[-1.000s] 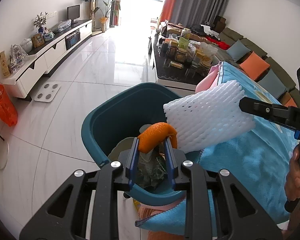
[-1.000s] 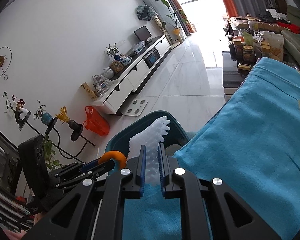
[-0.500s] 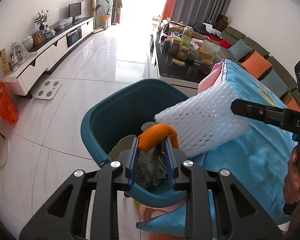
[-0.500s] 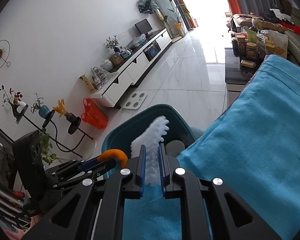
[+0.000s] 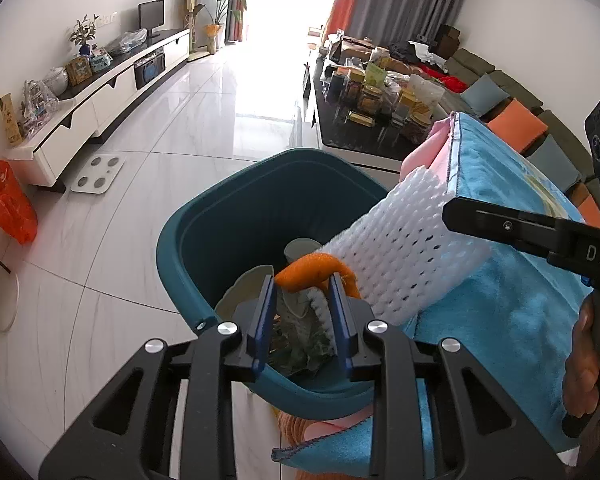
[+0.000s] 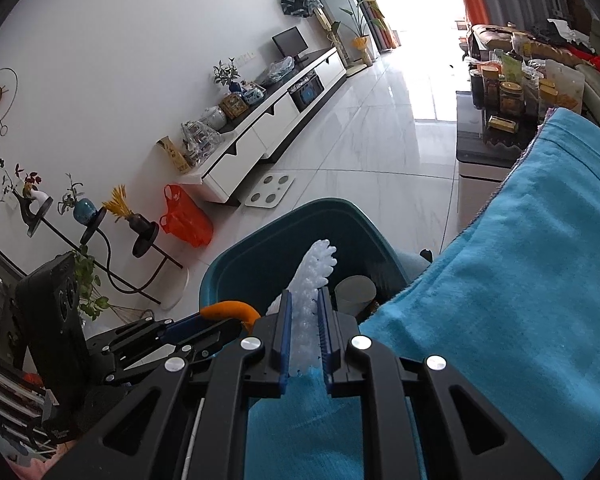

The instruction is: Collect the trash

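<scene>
A teal trash bin (image 5: 204, 216) stands on the floor beside the blue-towelled surface (image 5: 512, 312); it also shows in the right wrist view (image 6: 260, 248). My left gripper (image 5: 302, 288) is shut on an orange peel (image 5: 312, 268) and holds it over the bin's near side. My right gripper (image 6: 304, 300) is shut on a white foam fruit net (image 6: 312, 276), which hangs over the bin's right rim; the net (image 5: 404, 248) touches the peel in the left wrist view. A paper cup (image 6: 354, 292) and crumpled trash (image 5: 300, 344) lie in the bin.
A dark coffee table (image 5: 340, 136) crowded with jars stands behind the bin. A white TV cabinet (image 5: 100, 96) runs along the left wall, with a white scale (image 5: 98, 168) and an orange bag (image 5: 10, 208) on the floor. A sofa (image 5: 532, 120) stands at the right.
The foam net has moved left and lower, further over the bin, and now touches the orange peel. My left gripper has barely moved.
</scene>
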{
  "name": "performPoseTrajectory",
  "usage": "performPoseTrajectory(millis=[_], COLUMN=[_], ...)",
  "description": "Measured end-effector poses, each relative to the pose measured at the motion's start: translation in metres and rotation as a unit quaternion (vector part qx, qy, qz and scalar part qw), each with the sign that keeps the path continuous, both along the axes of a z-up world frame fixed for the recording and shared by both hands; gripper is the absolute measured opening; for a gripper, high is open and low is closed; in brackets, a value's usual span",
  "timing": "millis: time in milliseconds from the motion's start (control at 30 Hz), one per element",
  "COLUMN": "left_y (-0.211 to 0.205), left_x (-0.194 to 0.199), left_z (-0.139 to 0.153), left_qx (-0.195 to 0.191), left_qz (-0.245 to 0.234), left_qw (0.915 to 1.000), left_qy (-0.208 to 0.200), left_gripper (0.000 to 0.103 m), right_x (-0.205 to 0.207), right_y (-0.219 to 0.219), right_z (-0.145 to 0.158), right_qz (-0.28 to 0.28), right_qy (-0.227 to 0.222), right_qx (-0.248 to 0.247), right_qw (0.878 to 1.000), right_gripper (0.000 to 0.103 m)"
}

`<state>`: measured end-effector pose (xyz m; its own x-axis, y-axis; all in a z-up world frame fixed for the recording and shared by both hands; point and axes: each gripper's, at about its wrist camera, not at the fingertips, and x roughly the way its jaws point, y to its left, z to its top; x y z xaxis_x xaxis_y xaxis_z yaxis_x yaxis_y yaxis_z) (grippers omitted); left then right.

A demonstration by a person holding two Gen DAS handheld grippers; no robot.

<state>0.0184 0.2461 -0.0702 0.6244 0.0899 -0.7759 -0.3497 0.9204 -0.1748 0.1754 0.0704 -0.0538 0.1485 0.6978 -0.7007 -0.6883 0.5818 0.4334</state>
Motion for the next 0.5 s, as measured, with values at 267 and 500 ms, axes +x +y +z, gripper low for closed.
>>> performPoseTrajectory(millis=[267,500], left_y=[-0.002,0.0], left_x=[0.001,-0.008], left_z=[-0.003,0.004], left_qx=[0.004,0.007], left_qz=[0.003,0.01], left_qw=[1.0,0.9998], left_qy=[0.004,-0.016], left_gripper=[0.042,0.064], right_x=[0.001,0.001], right_y=[0.011,0.0], right_z=[-0.005,0.0], right_qz=[-0.001,-0.008], right_qy=[0.001,-0.012], right_qx=[-0.012,-0.005], right_qw=[1.0,1.0], right_gripper=[0.013,0.029])
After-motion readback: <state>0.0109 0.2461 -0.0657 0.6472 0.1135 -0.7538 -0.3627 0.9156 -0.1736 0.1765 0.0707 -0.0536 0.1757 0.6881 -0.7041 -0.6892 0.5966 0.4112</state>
